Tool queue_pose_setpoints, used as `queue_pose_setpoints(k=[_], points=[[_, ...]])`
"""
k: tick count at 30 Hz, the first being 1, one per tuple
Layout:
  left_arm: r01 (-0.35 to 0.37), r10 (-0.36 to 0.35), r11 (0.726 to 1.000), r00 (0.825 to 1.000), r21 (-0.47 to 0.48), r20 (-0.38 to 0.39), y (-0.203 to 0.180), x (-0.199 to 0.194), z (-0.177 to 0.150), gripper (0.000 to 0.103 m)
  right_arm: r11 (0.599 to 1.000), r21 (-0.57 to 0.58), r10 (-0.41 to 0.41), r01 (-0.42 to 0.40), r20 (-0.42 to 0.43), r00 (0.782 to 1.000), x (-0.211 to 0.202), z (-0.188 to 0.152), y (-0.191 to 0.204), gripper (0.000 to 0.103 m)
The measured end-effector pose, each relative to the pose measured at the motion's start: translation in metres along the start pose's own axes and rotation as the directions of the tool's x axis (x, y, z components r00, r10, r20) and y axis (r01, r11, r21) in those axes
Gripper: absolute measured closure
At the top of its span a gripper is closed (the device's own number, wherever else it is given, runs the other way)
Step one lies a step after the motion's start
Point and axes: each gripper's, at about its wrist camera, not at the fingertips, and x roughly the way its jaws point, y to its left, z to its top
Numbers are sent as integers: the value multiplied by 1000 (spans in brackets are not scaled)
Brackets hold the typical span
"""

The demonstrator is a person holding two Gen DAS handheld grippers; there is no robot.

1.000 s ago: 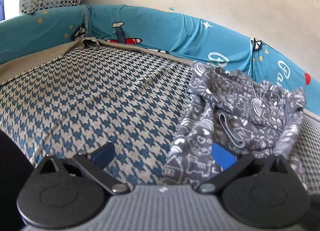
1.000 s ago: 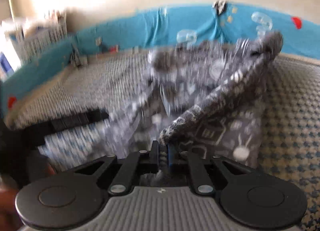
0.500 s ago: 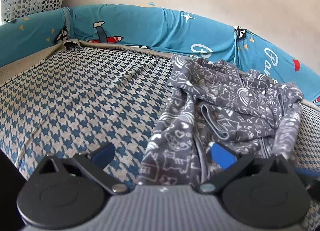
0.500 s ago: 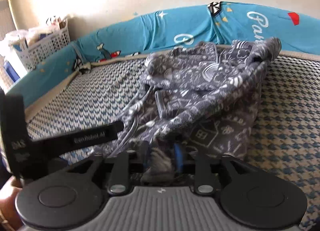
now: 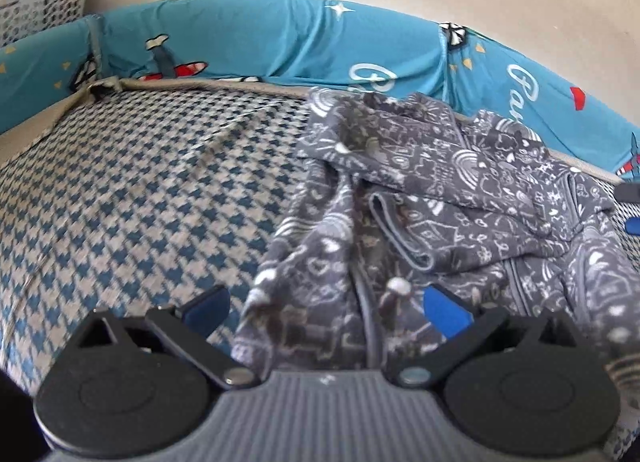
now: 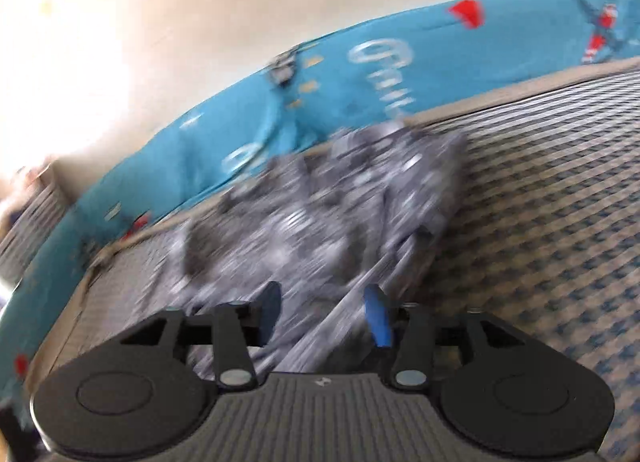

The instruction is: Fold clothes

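Left wrist view showed the crumpled grey fleece garment with white doodle print [image 5: 432,198] lying in a heap on the blue-and-beige houndstooth mattress cover [image 5: 132,198], its far edge close to the turquoise padded bumper with cartoon prints [image 5: 280,42]. The left gripper [image 5: 326,304] stood with its blue-padded fingers [image 5: 446,308] spread wide, holding nothing, just at the near hem of the garment (one finger over the bare cover beside it, the other over the cloth). A white perforated plastic basket [image 5: 40,8] sat beyond the bumper, at its far left corner. In the right wrist view, heavily blurred, the right gripper [image 6: 324,314] also had its fingers parted, with the near edge of the garment [image 6: 320,214] showing between them; no fold was pinched.
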Motion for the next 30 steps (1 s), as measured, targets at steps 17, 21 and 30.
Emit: queue_pose_setpoints(k=[17,21,30], points=[[138,-142,968,990,208,6,-15,29,53,0,888,442,-70,123,-134,989,80,38,-107,48],[155,-160,966,987,207,8,-14,39,65,0,876,471,-49,101,-122,991,96,38,-114,47],[159,-165,974,986,164,23,-14,57,80,0,944,315,-93,94,-18,996,125,44,-94,66]])
